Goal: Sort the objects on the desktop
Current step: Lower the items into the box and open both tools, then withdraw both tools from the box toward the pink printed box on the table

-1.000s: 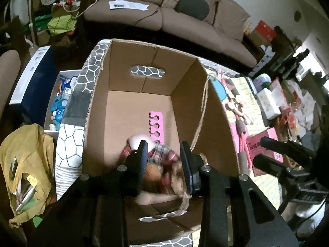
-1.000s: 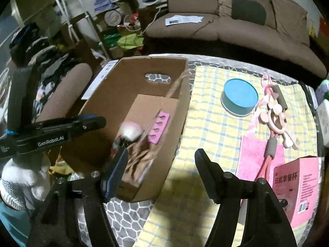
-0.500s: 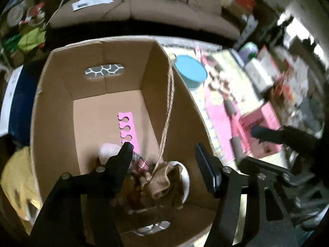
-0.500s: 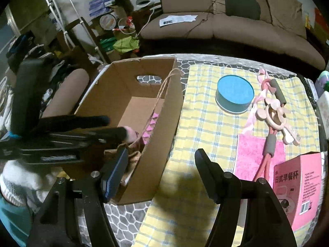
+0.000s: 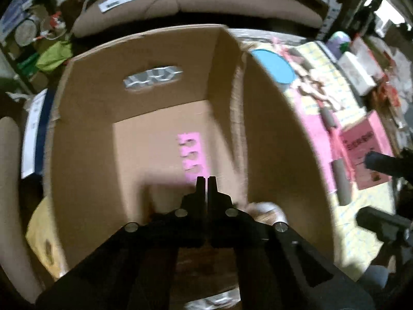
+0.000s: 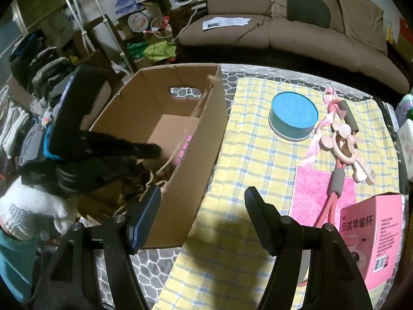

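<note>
My left gripper (image 5: pixel 206 180) hangs over the open cardboard box (image 5: pixel 165 51), its jaws shut with nothing between them. On the box floor lies a pink toe separator (image 5: pixel 192 155). A rag doll (image 5: pixel 265 210) with a rope cord rests in the near corner, mostly hidden under the gripper; its rope (image 6: pixel 204 98) drapes over the box wall (image 6: pixel 196 160). In the right wrist view the left gripper (image 6: pixel 144 149) reaches into the box. My right gripper (image 6: pixel 201 193) stands open and empty over the yellow checked cloth (image 6: pixel 245 160).
On the cloth lie a round blue tin (image 6: pixel 293 117), a wooden rattle (image 6: pixel 343 139), a pink band with grey foam handles (image 6: pixel 338 178), a pink mat (image 6: pixel 309 193) and a pink carton (image 6: pixel 371 230). A brown sofa (image 6: pixel 296 33) stands behind the table.
The left gripper opened over the box and left the rag doll inside. It then shifted across the box and its jaws came shut, empty. The right gripper has stayed put.
</note>
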`<state>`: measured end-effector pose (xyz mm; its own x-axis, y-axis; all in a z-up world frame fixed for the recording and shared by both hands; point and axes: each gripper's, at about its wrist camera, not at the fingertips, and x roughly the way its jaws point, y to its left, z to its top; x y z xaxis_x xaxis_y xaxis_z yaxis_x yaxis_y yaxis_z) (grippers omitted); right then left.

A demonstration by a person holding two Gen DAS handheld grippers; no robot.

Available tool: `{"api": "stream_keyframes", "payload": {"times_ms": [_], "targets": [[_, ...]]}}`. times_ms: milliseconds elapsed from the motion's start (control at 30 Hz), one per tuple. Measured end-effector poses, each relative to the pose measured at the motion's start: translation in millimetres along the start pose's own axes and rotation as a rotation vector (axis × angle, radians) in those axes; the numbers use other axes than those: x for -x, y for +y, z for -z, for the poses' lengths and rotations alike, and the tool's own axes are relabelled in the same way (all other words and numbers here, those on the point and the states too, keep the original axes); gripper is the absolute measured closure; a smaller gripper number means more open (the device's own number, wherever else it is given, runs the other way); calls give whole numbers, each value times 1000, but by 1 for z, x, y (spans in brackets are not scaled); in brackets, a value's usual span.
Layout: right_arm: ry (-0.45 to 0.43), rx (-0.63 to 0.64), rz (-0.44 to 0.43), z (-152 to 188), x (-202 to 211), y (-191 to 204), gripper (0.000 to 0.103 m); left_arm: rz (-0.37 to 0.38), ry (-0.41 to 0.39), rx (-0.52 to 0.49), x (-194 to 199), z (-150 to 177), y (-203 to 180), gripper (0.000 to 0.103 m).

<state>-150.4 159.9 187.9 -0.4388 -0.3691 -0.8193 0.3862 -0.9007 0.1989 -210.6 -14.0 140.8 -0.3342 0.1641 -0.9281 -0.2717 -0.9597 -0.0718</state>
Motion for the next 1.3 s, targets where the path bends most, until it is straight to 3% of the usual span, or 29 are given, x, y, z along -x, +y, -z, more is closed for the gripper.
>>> {"api": "stream_keyframes", "payload": {"times_ms": [133, 300, 367, 433, 500, 767, 1100, 1300], "targets": [[2, 1, -2, 3, 0, 4, 34, -67, -5, 26, 10, 7, 25, 101], [-6, 8, -4, 4, 5, 13, 34, -22, -49, 84, 33, 22, 44, 99], [-11, 9, 3, 4, 9, 16, 34, 0, -78, 94, 45, 30, 41, 88], [-11, 9, 12, 5, 11, 18, 28, 9, -105, 93, 55, 36, 36, 48], [-12, 12, 15, 8, 14, 22, 23, 13, -135, 92, 65, 45, 31, 38], [-10, 33, 20, 22, 24, 41, 15, 43, -160, 107, 92, 72, 20, 31], [-35, 24, 47, 37, 39, 54, 12, 74, -216, 138, 129, 109, 14, 15], [-56, 25, 50, 48, 50, 61, 4, 95, -225, 166, 138, 127, 13, 6]]}}
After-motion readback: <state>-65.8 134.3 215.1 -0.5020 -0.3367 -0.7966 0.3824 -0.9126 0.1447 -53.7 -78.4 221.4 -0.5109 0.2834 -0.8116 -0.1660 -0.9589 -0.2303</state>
